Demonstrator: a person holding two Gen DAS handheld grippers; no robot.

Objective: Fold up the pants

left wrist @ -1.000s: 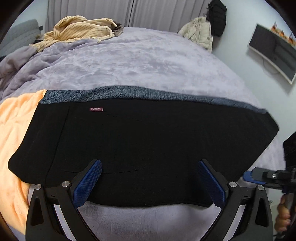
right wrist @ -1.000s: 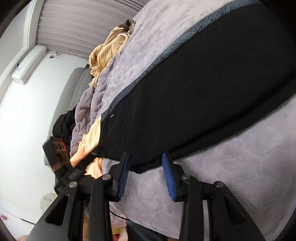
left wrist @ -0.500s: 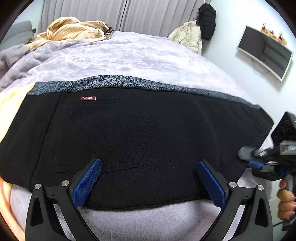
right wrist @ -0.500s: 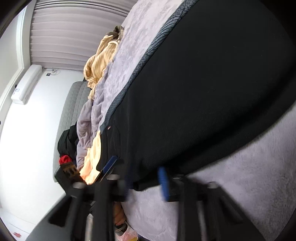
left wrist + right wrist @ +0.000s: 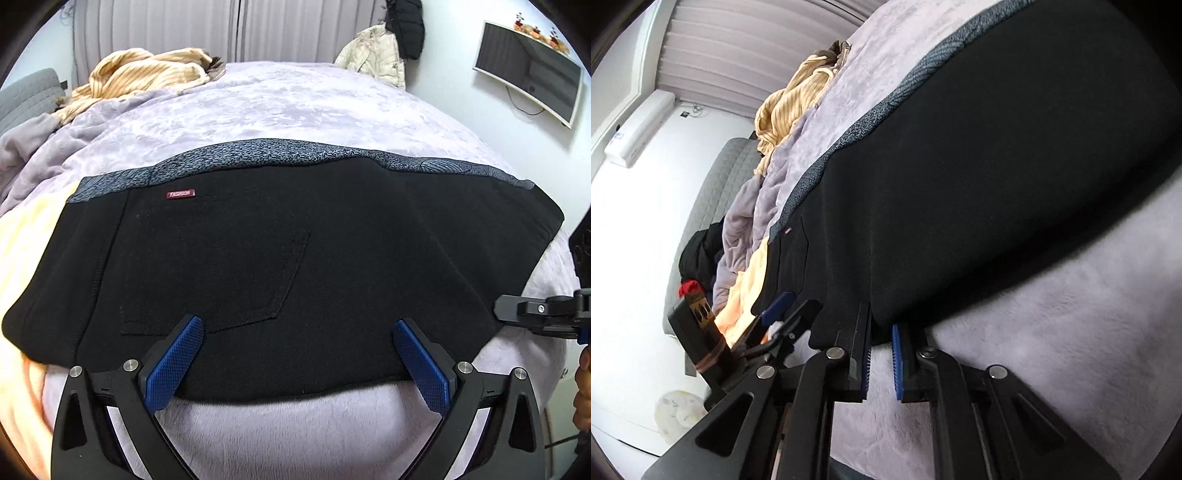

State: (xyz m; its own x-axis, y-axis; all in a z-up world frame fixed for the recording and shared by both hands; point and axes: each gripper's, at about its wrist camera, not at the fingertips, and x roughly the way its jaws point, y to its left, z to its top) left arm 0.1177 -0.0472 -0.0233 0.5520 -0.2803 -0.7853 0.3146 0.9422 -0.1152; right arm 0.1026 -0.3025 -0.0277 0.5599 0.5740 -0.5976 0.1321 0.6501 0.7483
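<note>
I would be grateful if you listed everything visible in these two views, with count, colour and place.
pants: one, black with a speckled grey edge band, spread flat across the near part of the bed
blanket: one, lilac plush, covering the bed
striped garment: one, yellow-beige, crumpled at the far left of the bed
orange cloth: one, pale orange, beside and partly under the pants on the left
jackets: two, cream and black, hanging on the far wall
screen: one, dark, mounted on the right wall
curtains: pale grey, behind the bed
left gripper: black, blue pads, open, over the pants' near edge
right gripper: black, blue pads, nearly closed on the pants' hem
</note>
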